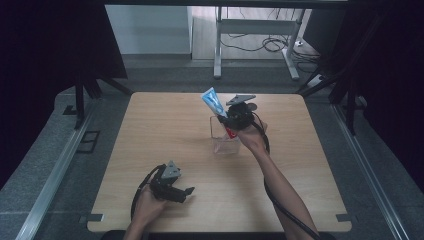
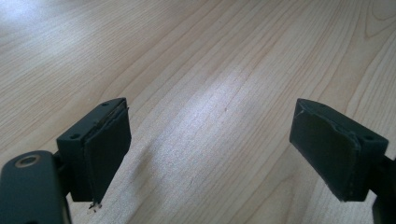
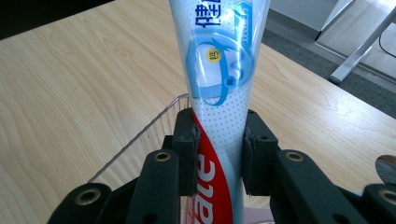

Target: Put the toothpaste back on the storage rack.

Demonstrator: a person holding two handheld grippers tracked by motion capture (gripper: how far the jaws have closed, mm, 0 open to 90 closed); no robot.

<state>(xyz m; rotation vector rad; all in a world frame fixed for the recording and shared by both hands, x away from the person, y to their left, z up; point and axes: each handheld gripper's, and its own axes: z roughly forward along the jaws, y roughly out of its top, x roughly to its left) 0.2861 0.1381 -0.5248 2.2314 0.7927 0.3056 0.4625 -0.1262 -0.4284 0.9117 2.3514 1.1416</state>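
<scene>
Wooden table; toothpaste tube roughly upright in right tool, crimped end up.

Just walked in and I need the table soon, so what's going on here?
A person is working at the wooden table with a gripper in each hand. The right gripper is shut on a toothpaste tube, held over a clear container near the middle of the table; whether the tube's lower end is already inside is hard to tell. The left gripper is open with nothing between its jaws, low over the near edge.
</scene>
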